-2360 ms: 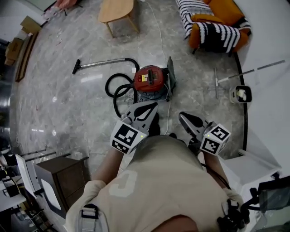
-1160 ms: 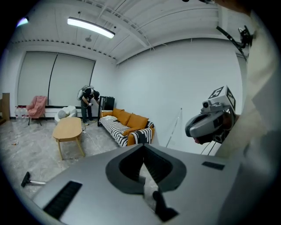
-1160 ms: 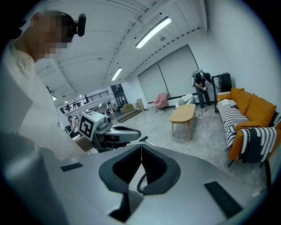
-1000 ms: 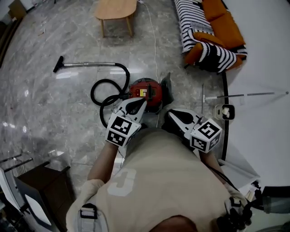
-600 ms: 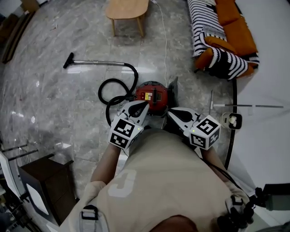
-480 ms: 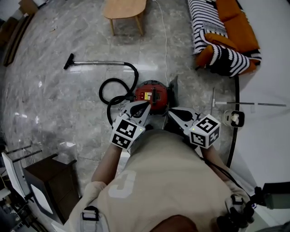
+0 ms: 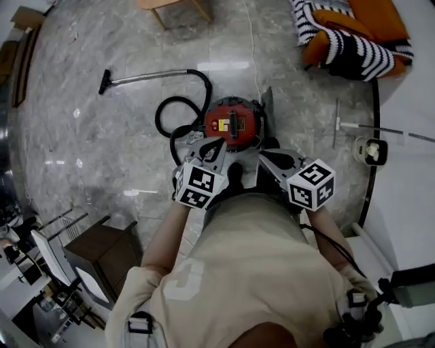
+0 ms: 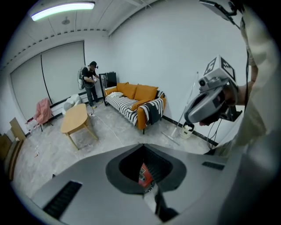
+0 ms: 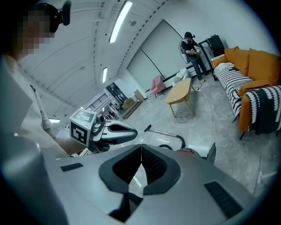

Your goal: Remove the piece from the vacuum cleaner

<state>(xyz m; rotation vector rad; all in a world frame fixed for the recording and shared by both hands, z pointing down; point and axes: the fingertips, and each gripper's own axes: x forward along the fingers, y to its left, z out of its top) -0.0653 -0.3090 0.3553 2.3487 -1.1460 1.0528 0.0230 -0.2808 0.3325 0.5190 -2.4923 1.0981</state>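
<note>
Since half a second back: wearer has closed in on the vacuum cleaner [image 7: 233, 124], and the wooden table [image 7: 170, 5] has slid almost off the far edge of the head view. Both grippers have come forward with the body.

Left gripper [image 7: 219, 143]: jaws fully together, nothing between them. Its tip hangs over the near left edge of the red body; from its own view a sliver of red shows just past the closed jaws.

Right gripper [image 7: 262, 155]: jaws also together, empty. Tip sits just near and right of the red body, not touching it as far as I can tell.

Vacuum cleaner stands on the marble floor [image 7: 95, 149], directly ahead of the wearer. Dark flat part [image 7: 268, 107] stands up on its right side. Black hose [image 7: 166, 117] loops off to the left, and its metal tube [image 7: 146, 77] lies farther left. Orange sofa [image 7: 353, 34] at far right. Second person [image 8: 90, 81] stands at the far end of the room.
</note>
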